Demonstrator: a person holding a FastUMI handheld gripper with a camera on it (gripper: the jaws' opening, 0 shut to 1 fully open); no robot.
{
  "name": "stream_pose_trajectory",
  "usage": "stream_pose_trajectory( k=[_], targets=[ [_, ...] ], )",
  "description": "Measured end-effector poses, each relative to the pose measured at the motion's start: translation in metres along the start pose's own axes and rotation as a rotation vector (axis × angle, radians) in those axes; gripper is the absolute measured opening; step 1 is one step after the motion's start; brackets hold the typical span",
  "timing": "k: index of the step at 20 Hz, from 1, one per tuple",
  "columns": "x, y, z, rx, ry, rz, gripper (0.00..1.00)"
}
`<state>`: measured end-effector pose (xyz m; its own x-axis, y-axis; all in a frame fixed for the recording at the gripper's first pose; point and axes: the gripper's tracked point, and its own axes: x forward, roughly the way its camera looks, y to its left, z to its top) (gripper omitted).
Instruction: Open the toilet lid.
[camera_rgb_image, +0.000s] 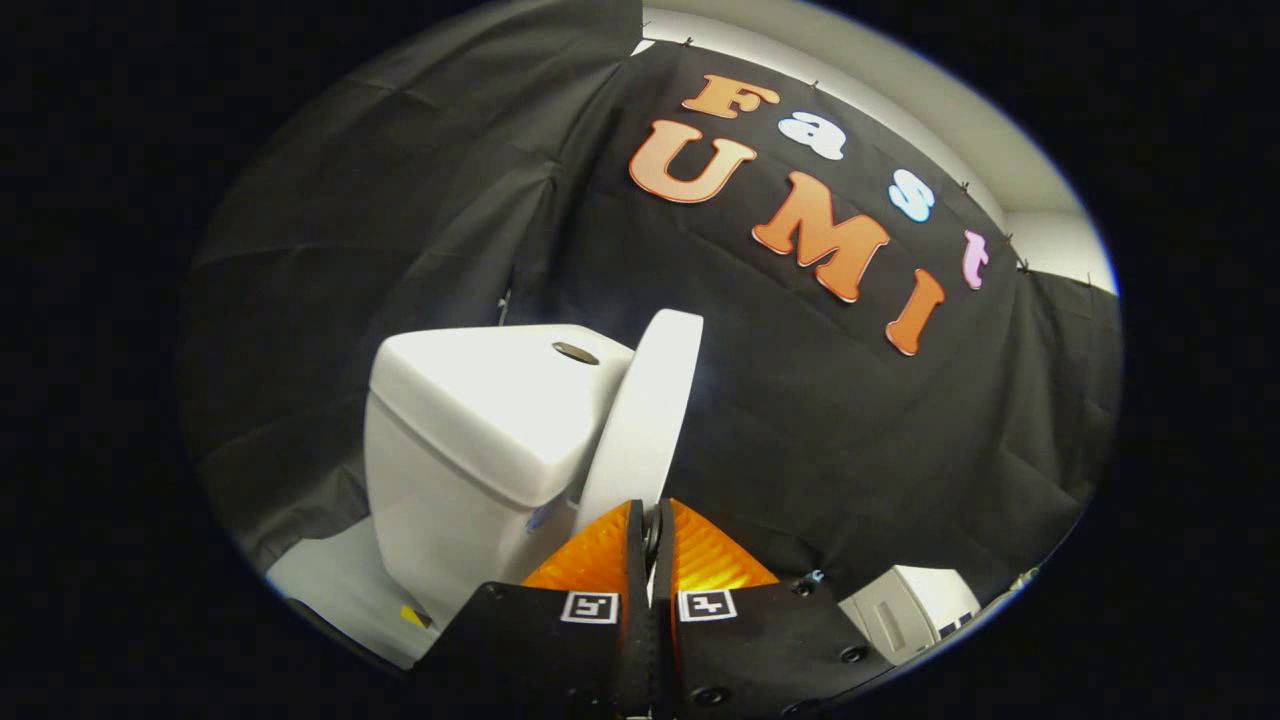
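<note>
lid (645, 415) standing raised just ahead of fingers, leaning against tank (470, 420) | tank sitting left of lid | button (575, 352) lying on tank top | gripper (650, 525) fingers pressing together

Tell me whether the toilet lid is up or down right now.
Up. The toilet lid stands nearly upright, leaning towards the tank, just ahead of the hand-held gripper, whose fingers are closed together; whether they pinch the lid's edge cannot be told.

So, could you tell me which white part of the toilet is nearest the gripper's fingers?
The raised lid, standing just ahead of the closed hand-held gripper; the tank sits behind it.
</note>
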<state>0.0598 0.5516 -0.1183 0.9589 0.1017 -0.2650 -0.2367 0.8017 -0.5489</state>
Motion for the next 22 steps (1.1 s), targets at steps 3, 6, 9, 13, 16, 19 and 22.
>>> stream_pose_trajectory(
  k=[3,6,9,13,16,19,22],
  targets=[
    [-0.001,0.000,0.000,0.009,-0.011,-0.001,0.11],
    [-0.002,0.003,-0.001,0.005,-0.021,0.062,0.21],
    [-0.006,0.012,-0.001,0.065,-0.021,0.173,0.45],
    [-0.026,0.009,0.020,0.132,-0.084,0.240,0.80],
    [-0.044,0.000,0.042,0.171,-0.157,0.276,0.87],
    [-0.047,-0.021,0.047,0.237,-0.175,0.301,0.89],
    [-0.036,-0.071,0.053,0.311,-0.191,0.275,0.90]
  ],
)
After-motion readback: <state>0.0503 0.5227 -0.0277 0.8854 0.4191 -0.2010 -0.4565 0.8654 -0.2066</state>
